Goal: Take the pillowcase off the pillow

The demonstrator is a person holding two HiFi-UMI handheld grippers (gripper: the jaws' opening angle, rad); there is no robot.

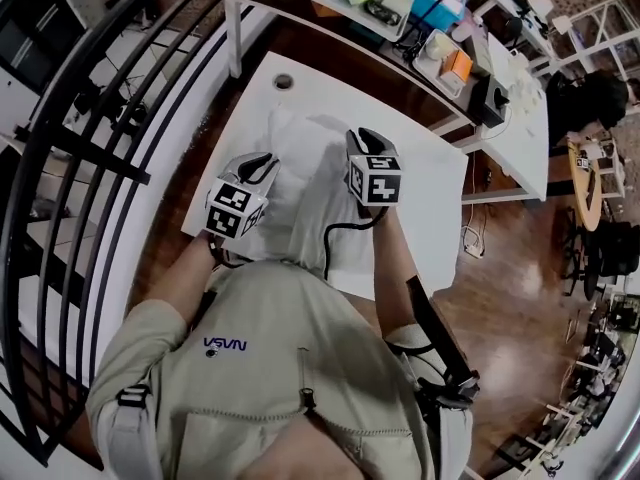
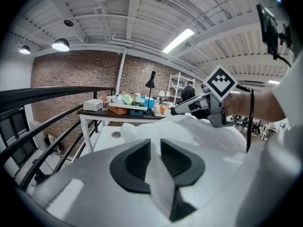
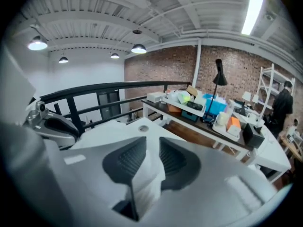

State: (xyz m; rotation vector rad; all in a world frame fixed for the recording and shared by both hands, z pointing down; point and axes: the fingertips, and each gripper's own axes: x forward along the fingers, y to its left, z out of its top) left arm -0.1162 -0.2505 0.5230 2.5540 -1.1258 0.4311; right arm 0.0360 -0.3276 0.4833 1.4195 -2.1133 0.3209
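Observation:
A white pillow in its white pillowcase lies on the white table in front of the person. My left gripper is at its left side and my right gripper at its right side. In the left gripper view the jaws stand a little apart, with a flat strip of pillowcase fabric lying between them. The right gripper view shows its jaws a little apart too, a bunched fold of the pillowcase hanging in the gap. The fabric looks loose in both.
A black railing runs along the left. Behind the white table stands a dark desk crowded with trays, boxes and a lamp. More desks and a person are at the far right. A cable trails from the right gripper.

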